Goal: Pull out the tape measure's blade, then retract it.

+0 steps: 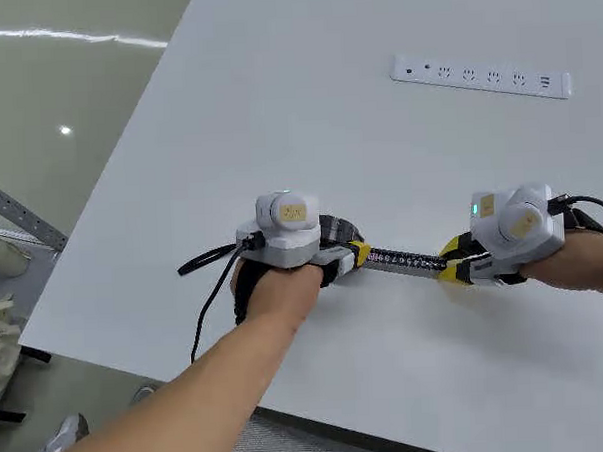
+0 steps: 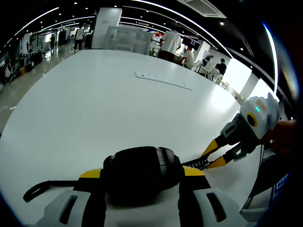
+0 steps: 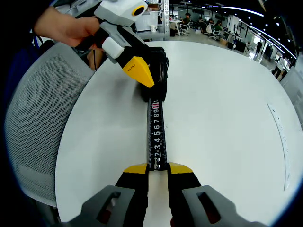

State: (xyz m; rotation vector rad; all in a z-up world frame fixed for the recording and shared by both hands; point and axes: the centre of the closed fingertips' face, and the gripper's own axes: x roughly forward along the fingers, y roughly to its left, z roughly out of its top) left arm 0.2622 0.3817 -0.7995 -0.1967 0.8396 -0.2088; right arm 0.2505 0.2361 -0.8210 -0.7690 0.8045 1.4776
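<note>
While my left gripper clamps the tape measure case, my right gripper pinches the blade at its tip, near that case.

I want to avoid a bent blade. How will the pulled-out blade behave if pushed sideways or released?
The blade runs straight from the case to the right gripper, so it is probably fairly stiff lengthwise. It looks thin, so sideways pushing may buckle it. Released, it likely snaps back.

Smooth matt table, black matt plastic tape measure case, glossy blade
</note>
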